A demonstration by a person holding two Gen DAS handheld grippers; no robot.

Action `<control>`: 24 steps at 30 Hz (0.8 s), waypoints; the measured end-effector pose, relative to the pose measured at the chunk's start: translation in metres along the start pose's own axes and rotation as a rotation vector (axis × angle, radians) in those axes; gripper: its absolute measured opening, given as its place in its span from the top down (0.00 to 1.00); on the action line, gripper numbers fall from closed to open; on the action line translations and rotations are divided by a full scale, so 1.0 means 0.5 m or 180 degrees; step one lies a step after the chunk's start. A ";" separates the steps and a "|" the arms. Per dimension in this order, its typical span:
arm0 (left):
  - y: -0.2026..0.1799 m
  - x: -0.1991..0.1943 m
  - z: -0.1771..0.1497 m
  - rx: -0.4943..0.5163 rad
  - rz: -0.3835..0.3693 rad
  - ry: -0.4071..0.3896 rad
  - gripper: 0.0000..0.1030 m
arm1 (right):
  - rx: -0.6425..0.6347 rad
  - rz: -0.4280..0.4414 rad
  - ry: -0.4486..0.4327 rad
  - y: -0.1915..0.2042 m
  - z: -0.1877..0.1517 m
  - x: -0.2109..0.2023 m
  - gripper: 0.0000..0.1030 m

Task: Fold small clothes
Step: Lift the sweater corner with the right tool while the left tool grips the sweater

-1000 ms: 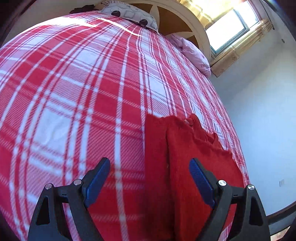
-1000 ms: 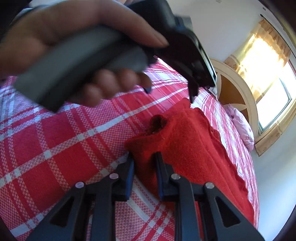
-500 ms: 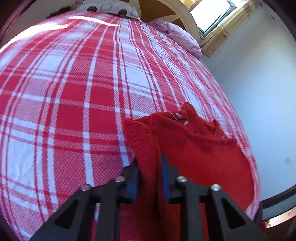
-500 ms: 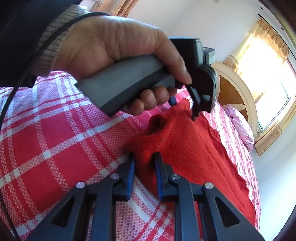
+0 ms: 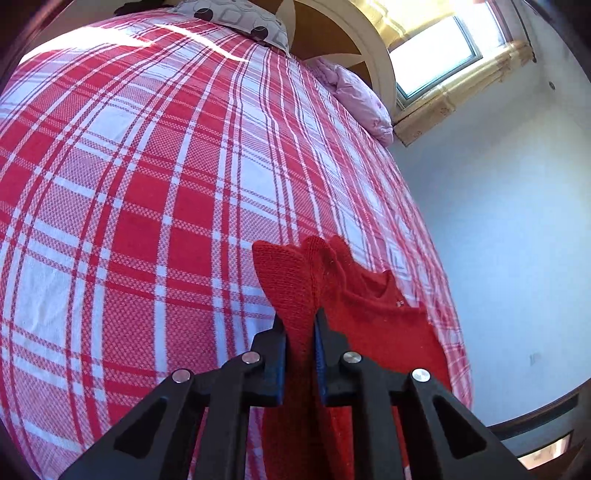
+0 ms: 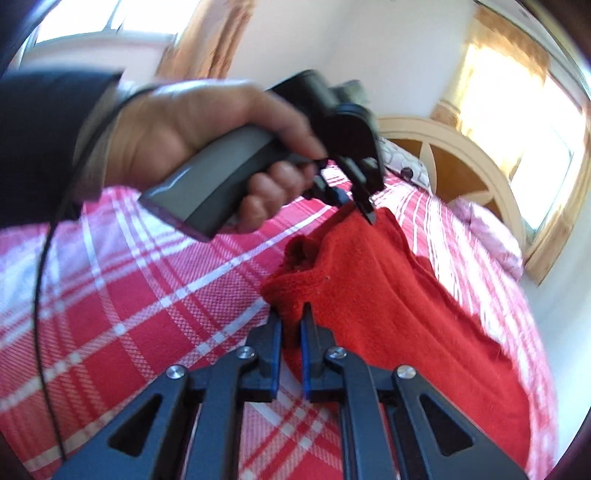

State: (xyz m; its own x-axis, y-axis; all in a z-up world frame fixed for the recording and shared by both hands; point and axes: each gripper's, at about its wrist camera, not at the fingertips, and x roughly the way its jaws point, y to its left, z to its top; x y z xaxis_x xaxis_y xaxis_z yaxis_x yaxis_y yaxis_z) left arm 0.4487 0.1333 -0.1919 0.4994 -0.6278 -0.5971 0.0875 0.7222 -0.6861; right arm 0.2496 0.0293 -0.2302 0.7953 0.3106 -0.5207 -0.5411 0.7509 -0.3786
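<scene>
Pinching a fold of the small red knitted sweater [image 5: 354,325] is what my left gripper [image 5: 299,325] is doing in the left wrist view: its black jaws with blue pads are closing on the knit, which is bunching up between them and rising in a peak just beyond the tips. The rest of the garment is lying on the red-and-white plaid bedspread [image 5: 140,206], near the bed's right edge, with the neckline showing to the right of my pinch. A grey patterned pillow [image 5: 240,18] and a pink pillow [image 5: 358,99] are sitting well apart from it at the headboard.

Looking through the right wrist view, my right gripper [image 6: 291,321] is pressed tight on a thick rolled edge of the sweater [image 6: 388,306], at the corner nearest me. My left hand [image 6: 207,147] is gripping the grey handle of its tool across the garment, its tips biting the far edge.

I am judging that the risk lies in lifting unevenly. The left pinch looks thin, so the loose knit could be slipping out if I pull the two ends apart, and the hem could be dragging over the bed's edge.
</scene>
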 end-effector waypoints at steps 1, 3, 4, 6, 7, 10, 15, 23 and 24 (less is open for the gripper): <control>-0.006 0.001 0.003 -0.0054 -0.0035 -0.0006 0.88 | 0.0085 0.0033 -0.0027 -0.011 -0.003 -0.011 0.90; -0.024 0.001 0.008 -0.0116 -0.0106 -0.0031 0.88 | 0.0243 0.0068 -0.0080 -0.036 -0.010 -0.033 0.91; -0.038 0.002 0.011 -0.0129 -0.0143 -0.0046 0.88 | 0.0329 0.0094 -0.0102 -0.049 -0.013 -0.043 0.91; -0.065 0.004 0.013 -0.0101 -0.0165 -0.0064 0.88 | 0.0565 0.0152 -0.0134 -0.082 -0.022 -0.065 0.91; -0.082 0.006 0.014 -0.0078 -0.0185 -0.0072 0.88 | 0.0689 0.0180 -0.0152 -0.100 -0.028 -0.075 0.91; -0.135 0.015 0.014 0.0021 -0.0241 -0.0082 0.88 | 0.0918 0.0199 -0.0202 -0.136 -0.039 -0.095 0.91; -0.212 0.043 0.009 0.0180 -0.0323 -0.0038 0.88 | 0.1221 0.0220 -0.0274 -0.190 -0.060 -0.127 0.91; -0.298 0.111 0.008 0.0336 -0.0361 0.0076 0.88 | 0.1657 0.0159 -0.0388 -0.290 -0.107 -0.161 0.91; -0.307 0.120 0.007 0.0352 -0.0372 0.0097 0.88 | 0.1709 0.0141 -0.0398 -0.301 -0.114 -0.166 0.91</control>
State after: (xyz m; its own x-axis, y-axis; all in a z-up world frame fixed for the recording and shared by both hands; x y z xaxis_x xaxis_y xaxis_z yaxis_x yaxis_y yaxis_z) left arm 0.4686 -0.0142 -0.1212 0.4540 -0.7166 -0.5295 0.2385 0.6703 -0.7027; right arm 0.2495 -0.1424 -0.1737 0.8190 0.3909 -0.4201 -0.3854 0.9171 0.1020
